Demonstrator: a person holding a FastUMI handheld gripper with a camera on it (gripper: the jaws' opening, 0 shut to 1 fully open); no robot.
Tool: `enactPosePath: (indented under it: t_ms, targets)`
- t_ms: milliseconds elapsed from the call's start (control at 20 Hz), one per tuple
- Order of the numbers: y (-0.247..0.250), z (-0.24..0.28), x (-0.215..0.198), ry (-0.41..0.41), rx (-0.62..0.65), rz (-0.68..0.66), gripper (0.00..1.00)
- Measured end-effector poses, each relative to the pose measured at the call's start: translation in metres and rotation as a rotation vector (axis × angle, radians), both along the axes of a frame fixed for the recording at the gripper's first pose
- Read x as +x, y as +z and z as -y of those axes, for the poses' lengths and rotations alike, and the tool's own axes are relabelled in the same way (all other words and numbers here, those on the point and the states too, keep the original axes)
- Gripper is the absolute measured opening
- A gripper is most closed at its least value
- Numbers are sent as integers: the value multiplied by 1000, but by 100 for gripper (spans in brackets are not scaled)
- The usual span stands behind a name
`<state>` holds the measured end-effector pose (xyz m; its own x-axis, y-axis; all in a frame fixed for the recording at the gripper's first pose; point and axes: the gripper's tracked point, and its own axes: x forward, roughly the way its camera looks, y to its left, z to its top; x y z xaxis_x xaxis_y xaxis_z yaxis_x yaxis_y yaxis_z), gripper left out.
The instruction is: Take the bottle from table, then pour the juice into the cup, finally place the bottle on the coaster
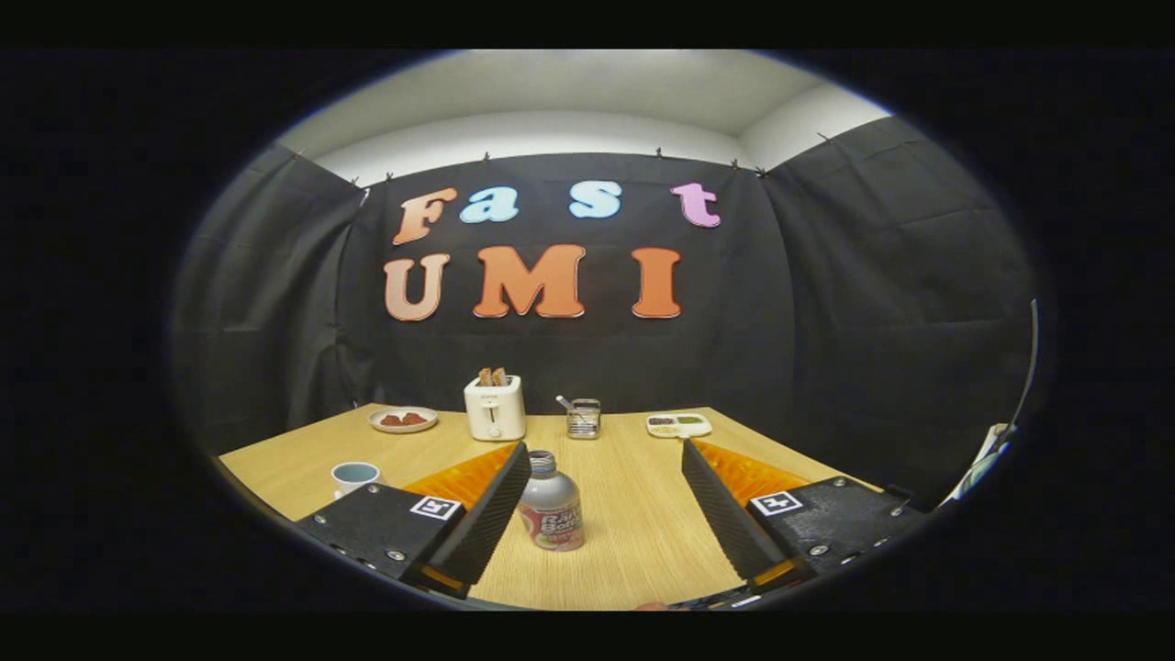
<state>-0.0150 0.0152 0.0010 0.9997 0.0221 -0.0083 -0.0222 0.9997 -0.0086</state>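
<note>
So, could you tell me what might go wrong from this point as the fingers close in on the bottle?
1. The bottle stands off-centre between the open fingers, close beside the left one; closing now could nudge or tip it.
2. The cup sits beyond the left finger, partly hidden by it, so a sideways swing may knock it.
3. I cannot tell where the coaster is.

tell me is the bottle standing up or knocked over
Upright: the bottle stands on the table, neck up, between the open tool's fingers, near one.
</note>
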Motion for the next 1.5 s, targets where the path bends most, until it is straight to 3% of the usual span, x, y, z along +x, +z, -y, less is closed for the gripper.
enactPosePath:
  t_ms: [1500]
  targets:
    - [-151, -51, 81, 48, -76, -216, 100]
